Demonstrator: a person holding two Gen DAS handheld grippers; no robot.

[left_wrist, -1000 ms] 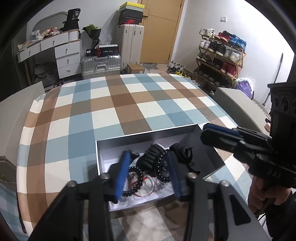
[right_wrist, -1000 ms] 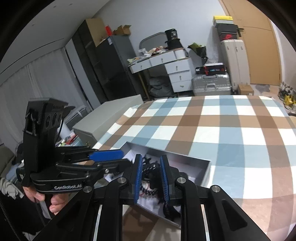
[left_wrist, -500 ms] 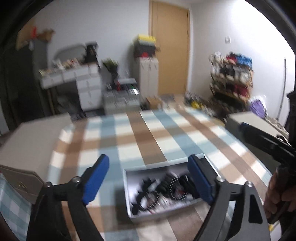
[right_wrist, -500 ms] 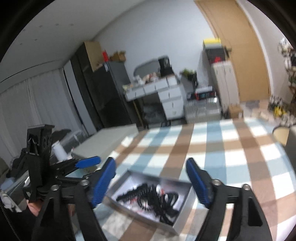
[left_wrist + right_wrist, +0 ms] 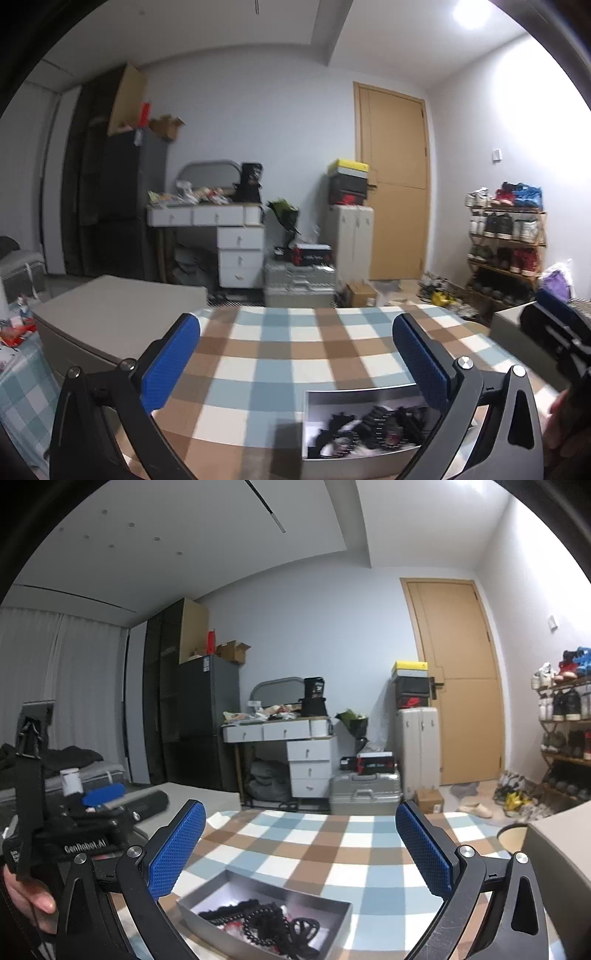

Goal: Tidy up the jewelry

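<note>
Room: cluttered bedroom behind a table under a blue, brown and white checked tablecloth [image 5: 295, 354]; a tan wooden door [image 5: 393, 184] stands at 1 o'clock and a white drawer desk [image 5: 295, 753] at 12 o'clock.
Task's thing: shallow grey cardboard box [image 5: 332, 908] holding a tangle of black bead bracelets [image 5: 266, 923], lying on the cloth at 6 o'clock in both views, low between each pair of fingers but well below them.
Left gripper [image 5: 297, 363]: blue-padded jaws opening to their widest, nothing between them, aimed over the box toward the far wall.
Right gripper [image 5: 299, 845]: jaws likewise opening wide and empty; a hand [image 5: 26, 897] at 8 o'clock carries the other tool.
Why so: both tools seem lifted clear of the box with fingers spread, probably readying a fresh reach into the tangle.
Change: a second ago both pairs were nearly closed and dipped right at the beads; now they are wide apart, raised and levelled, the box slid to the bottom edge.
</note>
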